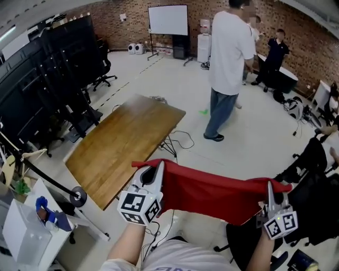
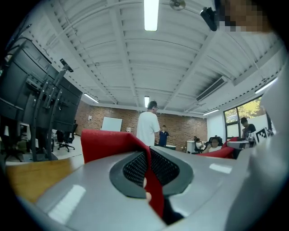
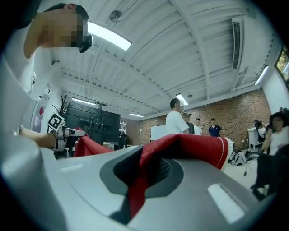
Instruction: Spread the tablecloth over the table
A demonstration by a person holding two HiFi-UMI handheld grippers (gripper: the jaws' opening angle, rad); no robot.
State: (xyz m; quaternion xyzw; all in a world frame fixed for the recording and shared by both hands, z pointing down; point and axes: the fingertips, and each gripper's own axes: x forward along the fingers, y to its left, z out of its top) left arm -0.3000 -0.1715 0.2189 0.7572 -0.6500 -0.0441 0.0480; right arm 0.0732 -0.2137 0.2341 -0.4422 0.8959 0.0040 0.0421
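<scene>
Your left gripper [image 1: 158,170] and right gripper [image 1: 270,186] each pinch shut on a top corner of the soft, light tablecloth [image 1: 212,195], which hangs at five o'clock from the bench [image 1: 124,143]; corners are your best hold.

Silver-grey left tool [image 1: 157,172] and right tool [image 1: 270,189], black-and-white marker cubes [image 1: 139,206]; pale shirt [image 1: 180,256]

Bright ceiling tube lights [image 2: 151,13]; fisheye vignette on gripper views; near jaws soft; faces mosaicked.
</scene>
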